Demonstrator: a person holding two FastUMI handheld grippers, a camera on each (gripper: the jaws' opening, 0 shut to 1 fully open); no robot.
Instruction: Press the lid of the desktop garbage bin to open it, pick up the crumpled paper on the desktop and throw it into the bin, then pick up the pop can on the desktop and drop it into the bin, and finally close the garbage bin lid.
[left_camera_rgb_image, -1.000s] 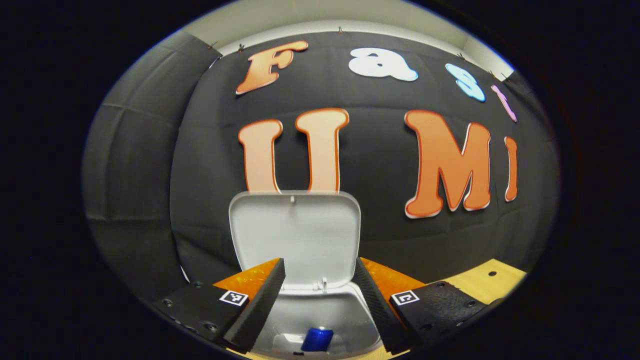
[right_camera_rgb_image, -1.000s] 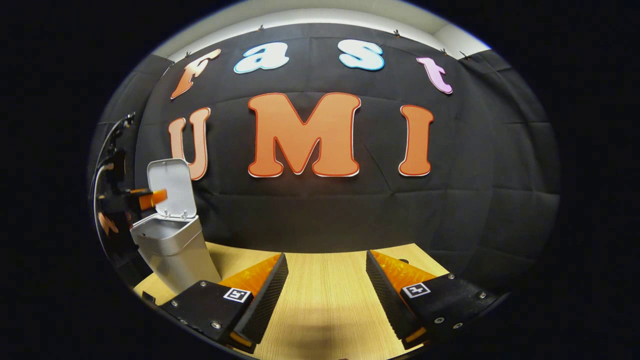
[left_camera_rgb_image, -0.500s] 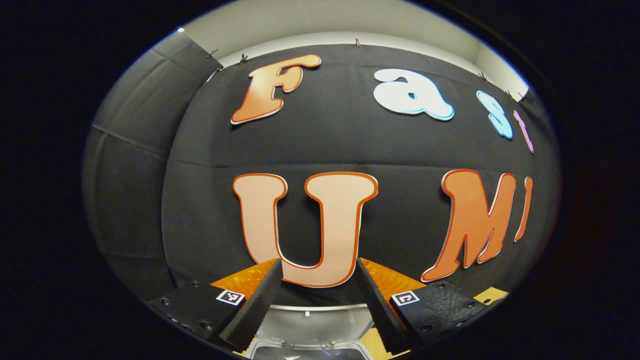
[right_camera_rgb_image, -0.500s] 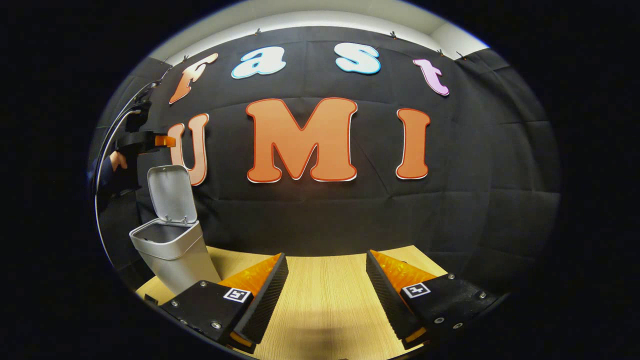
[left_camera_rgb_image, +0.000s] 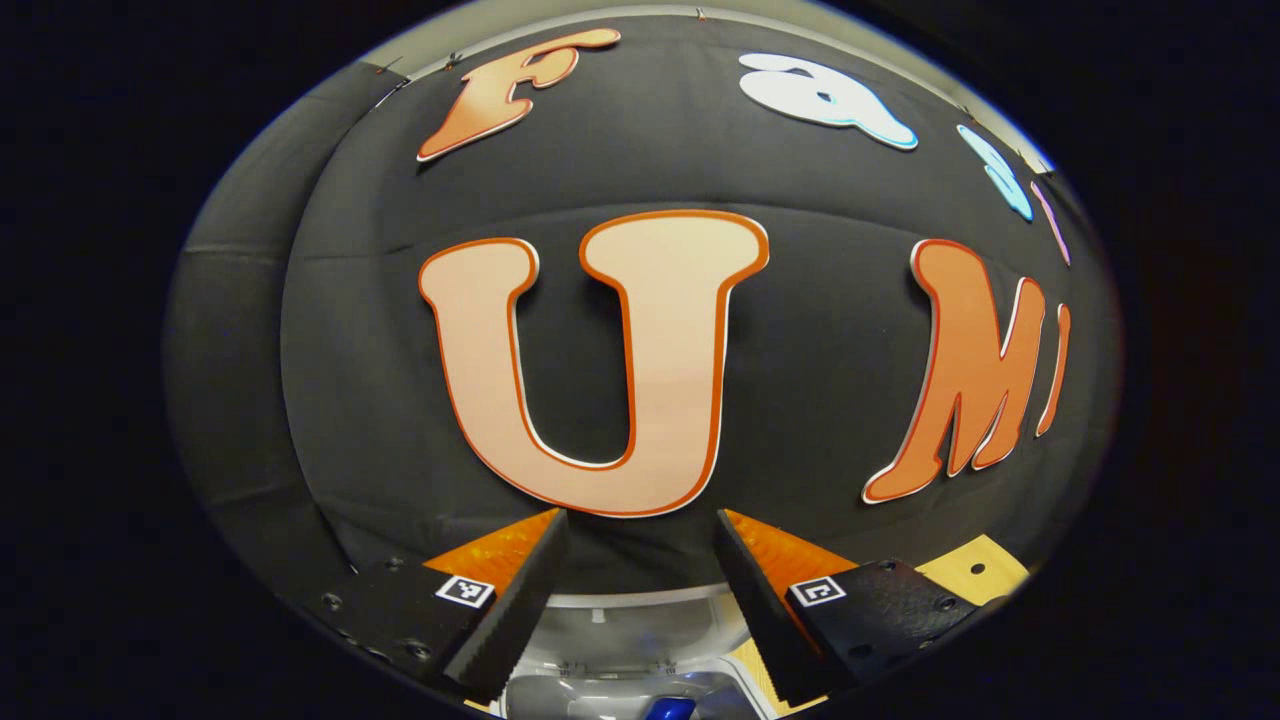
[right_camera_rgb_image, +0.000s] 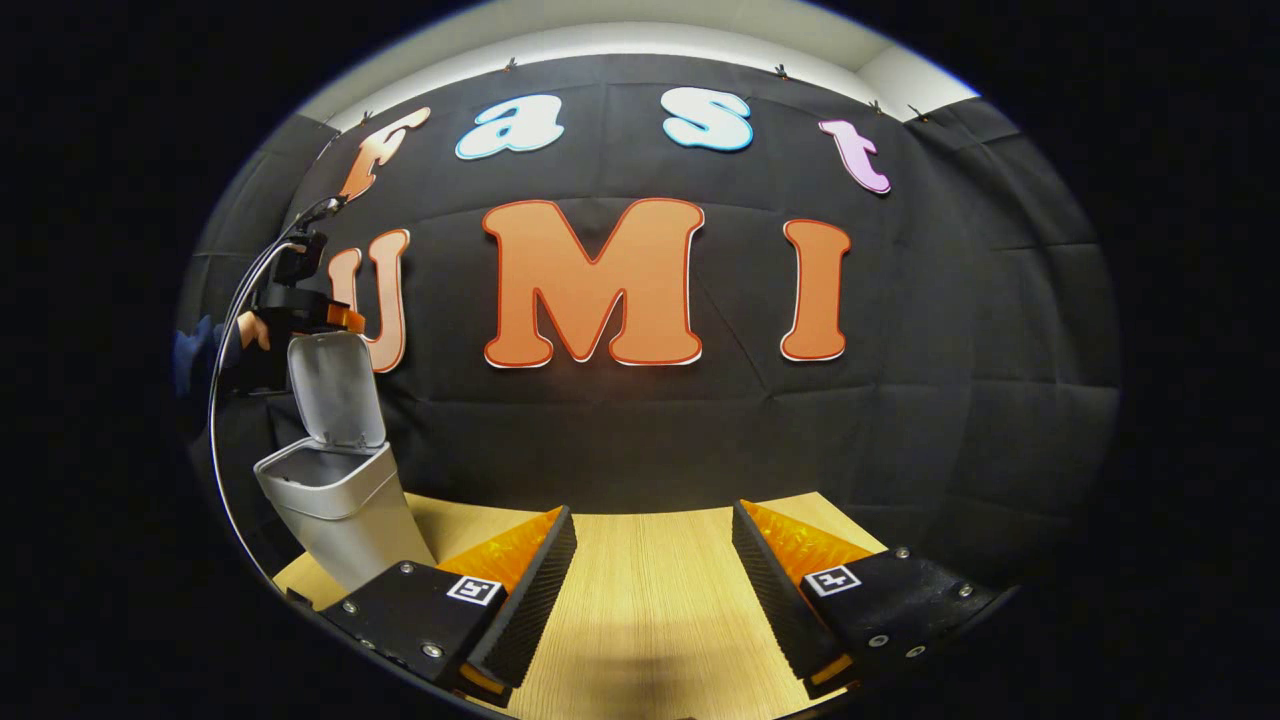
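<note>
Black cloth is hanging behind a pale wooden tabletop (right_camera_rgb_image: 650, 600), closing off the booth.

In the left gripper view, the left claw (left_camera_rgb_image: 640, 590) is holding its fingers apart with nothing between them. Half a second ago it was sitting higher and farther from the wall; now it is pressing in closer and tipping slightly down. Between its fingers, at 6 o'clock, the top edge of the raised lid (left_camera_rgb_image: 635, 620) is showing just past the fingertips, pale grey-white with a small nub at its middle. Below that, the bin (left_camera_rgb_image: 600, 692) mouth is opening up, and a sliver of the blue pop can (left_camera_rgb_image: 668, 708) is peeking from inside it at the very bottom; that sliver was hidden a moment ago. I cannot tell whether the fingers are touching the lid.

In the right gripper view, the right claw (right_camera_rgb_image: 650, 590) is staying where it was, low over the tabletop with fingers spread wide and empty. Out at 9 o'clock, the grey bin (right_camera_rgb_image: 335, 510) is standing on the tabletop's far left corner, tapering toward its base, its lid (right_camera_rgb_image: 335, 390) standing upright on the rear hinge. The left claw (right_camera_rgb_image: 315, 315), with a hand (right_camera_rgb_image: 255, 330) gripping it, is now hovering right at the lid's top edge, having moved down and nearer since the earlier frame.
</note>
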